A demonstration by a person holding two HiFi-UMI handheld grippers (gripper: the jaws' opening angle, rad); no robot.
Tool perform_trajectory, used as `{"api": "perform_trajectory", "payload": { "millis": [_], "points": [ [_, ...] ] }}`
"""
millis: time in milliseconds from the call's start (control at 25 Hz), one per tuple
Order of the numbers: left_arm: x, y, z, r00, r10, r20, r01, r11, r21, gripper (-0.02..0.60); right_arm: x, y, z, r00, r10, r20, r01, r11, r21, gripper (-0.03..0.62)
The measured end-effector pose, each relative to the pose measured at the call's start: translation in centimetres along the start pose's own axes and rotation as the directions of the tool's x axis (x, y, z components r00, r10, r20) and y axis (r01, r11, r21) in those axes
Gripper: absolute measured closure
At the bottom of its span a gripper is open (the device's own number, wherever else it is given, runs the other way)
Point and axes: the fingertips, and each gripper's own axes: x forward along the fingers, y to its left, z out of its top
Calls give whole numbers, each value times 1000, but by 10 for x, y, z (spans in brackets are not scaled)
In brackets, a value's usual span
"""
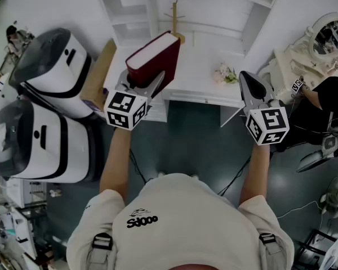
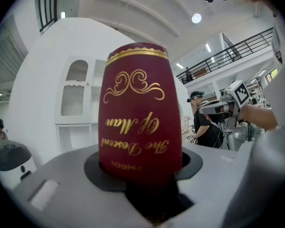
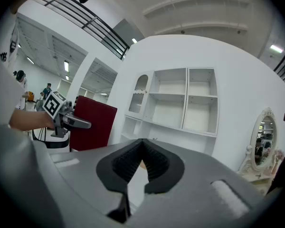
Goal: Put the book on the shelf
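Head view: the left gripper holds the dark red book over the white worktop, long axis tilted up toward the shelf. Left gripper view: jaws clamp its lower end, spine facing the camera, title inverted. Right gripper view: the right gripper has its jaws closed, empty.

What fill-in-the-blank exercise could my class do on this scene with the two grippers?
1. The left gripper is clamped on a dark red ____.
2. The gold lettering on it reads "The Descent of ____".
3. The right gripper has its jaws together with ____ between them.
4. The shelf unit ahead is painted ____.

Missing words: book; Man; nothing; white.
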Motion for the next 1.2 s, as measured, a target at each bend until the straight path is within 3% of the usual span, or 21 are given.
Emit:
{"api": "perform_trajectory", "payload": {
  "millis": [240, 720, 960, 1200],
  "points": [
    [11, -11, 1, 1000, 13, 3, -13, 1000, -3, 337, -1, -12, -6, 1000, 25, -8, -25, 999, -24, 594],
    [39, -60, -4, 998, 49, -39, -47, 997, 56, 337, -12, -56, -39, 996, 89, 17, -90, 995, 38, 592],
    [71, -35, -11, 999, 47, -27, -45, 998, 41, 337, 23, -71, -48, 996, 83, 13, -84, 996, 36, 592],
    [124, 32, -18, 1000, 29, 0, -29, 999, 26, 337, 91, -90, -42, 999, 46, 19, -46, 999, 29, 592]
  ]
}}
